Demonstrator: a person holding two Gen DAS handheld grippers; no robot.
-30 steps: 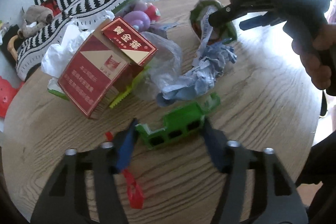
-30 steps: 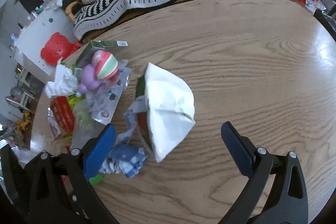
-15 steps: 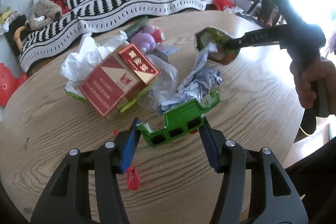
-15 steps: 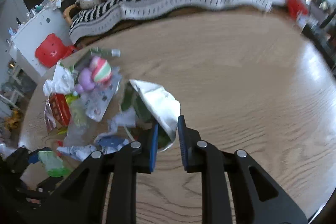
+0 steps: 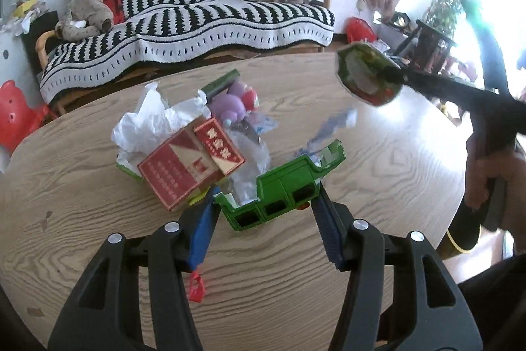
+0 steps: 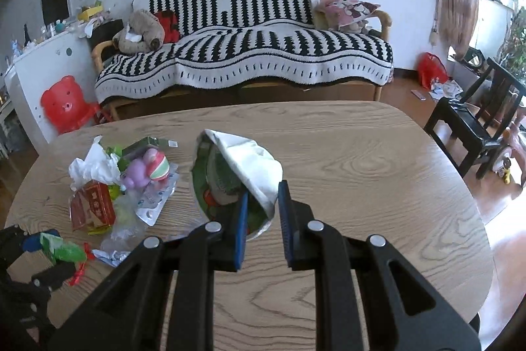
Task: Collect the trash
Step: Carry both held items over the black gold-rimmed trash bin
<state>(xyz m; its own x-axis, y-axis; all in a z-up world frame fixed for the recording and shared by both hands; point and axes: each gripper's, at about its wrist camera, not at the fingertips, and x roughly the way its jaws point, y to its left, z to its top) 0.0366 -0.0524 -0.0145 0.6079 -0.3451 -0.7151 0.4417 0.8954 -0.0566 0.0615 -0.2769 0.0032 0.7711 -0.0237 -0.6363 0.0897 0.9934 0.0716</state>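
My left gripper [image 5: 266, 206] is shut on a flattened green carton [image 5: 282, 186] and holds it above the wooden table [image 5: 378, 153]. It also shows at the left edge of the right wrist view [image 6: 62, 249]. My right gripper [image 6: 261, 209] is shut on the rim of a green instant-noodle cup [image 6: 230, 183] with a peeled-back white lid, lifted off the table. The cup also shows in the left wrist view [image 5: 368, 78]. A pile of trash stays on the table: a red cigarette carton [image 5: 190, 163], white tissue [image 5: 154, 120], clear plastic and a blue-white wrapper [image 5: 328, 130].
A purple and striped toy [image 5: 236, 101] lies in the pile. A red scrap [image 5: 196, 287] lies under my left fingers. A striped sofa [image 6: 263, 55] stands behind the table, a dark chair [image 6: 473, 127] to the right.
Both grippers have risen. The right one closed on the noodle cup and lifted it off the table; the left one lifted the green carton clear of the pile.
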